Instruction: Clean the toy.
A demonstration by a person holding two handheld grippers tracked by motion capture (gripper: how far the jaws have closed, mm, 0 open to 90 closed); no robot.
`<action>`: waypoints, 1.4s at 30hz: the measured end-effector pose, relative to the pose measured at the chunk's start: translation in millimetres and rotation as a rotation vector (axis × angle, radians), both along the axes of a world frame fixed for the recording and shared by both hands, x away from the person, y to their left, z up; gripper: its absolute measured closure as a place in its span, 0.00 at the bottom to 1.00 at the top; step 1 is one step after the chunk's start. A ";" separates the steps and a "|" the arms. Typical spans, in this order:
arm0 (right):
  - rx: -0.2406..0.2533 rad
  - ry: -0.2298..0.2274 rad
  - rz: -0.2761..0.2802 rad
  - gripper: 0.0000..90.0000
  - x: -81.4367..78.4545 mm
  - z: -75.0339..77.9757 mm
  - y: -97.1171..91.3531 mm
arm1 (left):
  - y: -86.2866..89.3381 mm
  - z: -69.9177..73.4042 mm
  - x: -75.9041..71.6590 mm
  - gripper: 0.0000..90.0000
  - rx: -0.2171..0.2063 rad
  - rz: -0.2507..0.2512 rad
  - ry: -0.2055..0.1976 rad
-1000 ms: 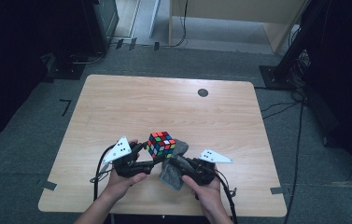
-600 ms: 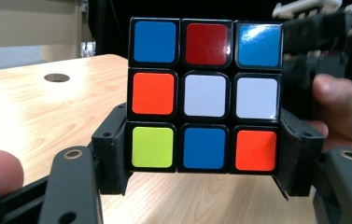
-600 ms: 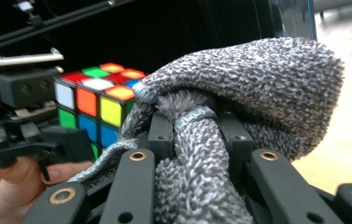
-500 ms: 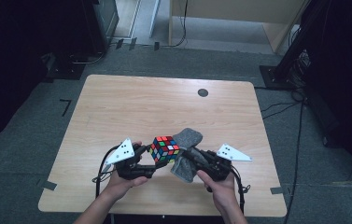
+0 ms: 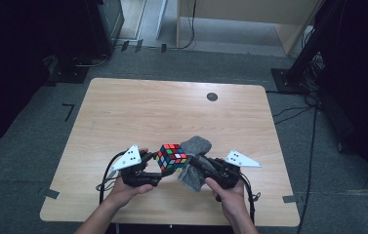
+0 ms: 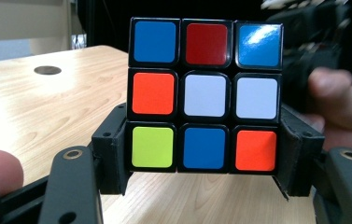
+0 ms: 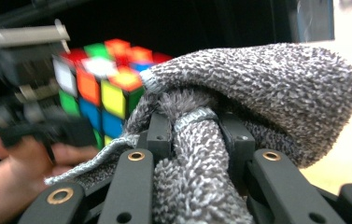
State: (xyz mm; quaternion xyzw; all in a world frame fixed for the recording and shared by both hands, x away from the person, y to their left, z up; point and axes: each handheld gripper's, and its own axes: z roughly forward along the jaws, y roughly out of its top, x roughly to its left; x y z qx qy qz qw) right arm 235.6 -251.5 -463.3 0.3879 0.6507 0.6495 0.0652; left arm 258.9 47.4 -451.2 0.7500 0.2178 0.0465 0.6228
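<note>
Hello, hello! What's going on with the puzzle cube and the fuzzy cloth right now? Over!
Left gripper shut on puzzle cube, held above table. Right gripper shut on grey cloth, right beside cube. Nothing in the way.

No text, label, brand, number or sign can be read in any of the views. The grey three-cornered plates [image 5: 132, 157] on the grippers carry small dark dots, too small to read as characters. The puzzle cube [image 6: 205, 94] at the centre of the left gripper view has only plain coloured stickers, with no logo or print on them.
</note>
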 end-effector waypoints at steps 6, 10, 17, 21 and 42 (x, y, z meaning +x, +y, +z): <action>0.103 0.012 -0.005 0.78 -1.4 1.9 -2.4 | -0.2 -2.4 0.0 0.38 0.086 0.022 -0.051; 0.070 -0.041 -0.098 0.78 -10.7 15.3 -1.4 | -9.5 -11.3 -3.9 0.38 0.232 0.024 -0.124; -0.075 -0.043 -0.073 0.77 -13.5 16.2 20.1 | -20.5 -9.4 -16.3 0.38 0.267 -0.048 -0.191; -0.153 0.046 -0.191 0.77 -4.7 3.9 0.9 | -15.9 -6.3 -12.8 0.38 0.234 -0.036 -0.173; -0.270 0.055 -0.247 0.50 15.0 -18.9 2.3 | 6.0 -4.3 11.1 0.38 0.172 0.075 -0.014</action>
